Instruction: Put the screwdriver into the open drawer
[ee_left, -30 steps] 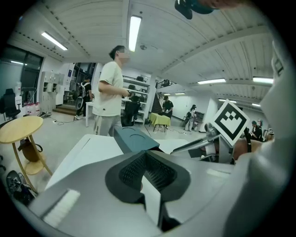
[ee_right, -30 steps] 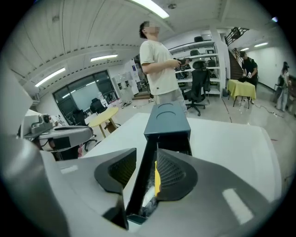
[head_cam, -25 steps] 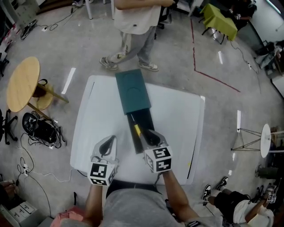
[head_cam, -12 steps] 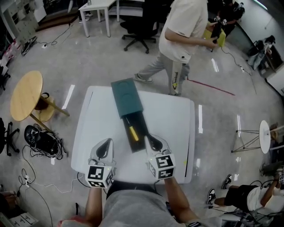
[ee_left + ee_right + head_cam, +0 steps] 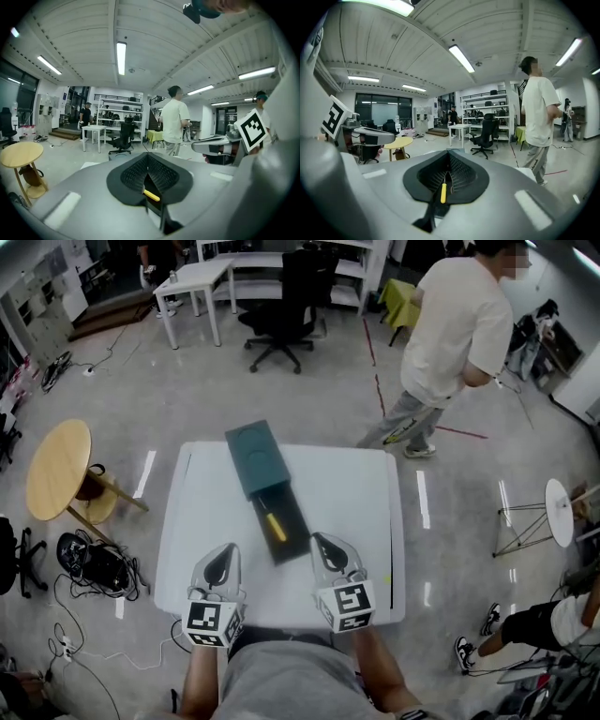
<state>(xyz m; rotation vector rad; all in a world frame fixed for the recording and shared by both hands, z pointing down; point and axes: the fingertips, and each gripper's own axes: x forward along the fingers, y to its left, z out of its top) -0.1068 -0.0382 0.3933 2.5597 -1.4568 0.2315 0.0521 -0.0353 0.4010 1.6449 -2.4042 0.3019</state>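
Observation:
The yellow-handled screwdriver (image 5: 275, 526) lies inside the dark open drawer (image 5: 292, 538), which is pulled out of a green box (image 5: 255, 457) on the white table (image 5: 361, 512). Both grippers hover near the table's front edge, pointing at the drawer. My left gripper (image 5: 225, 552) is left of the drawer front, my right gripper (image 5: 324, 543) just right of it. Each is shut with nothing between its pads. Past the meeting pads, the screwdriver (image 5: 151, 195) shows in the left gripper view, and the screwdriver (image 5: 443, 193) shows in the right gripper view.
A round wooden side table (image 5: 58, 468) and a tangle of cables (image 5: 89, 563) lie to the left of the table. A person in a white shirt (image 5: 455, 329) walks beyond the far right corner. A black office chair (image 5: 281, 292) and a white desk (image 5: 192, 279) stand further back.
Both grippers rose and drew back from the drawer toward me. The right gripper's jaws closed empty. The screwdriver stayed in the drawer. The person behind the table walked to the right.

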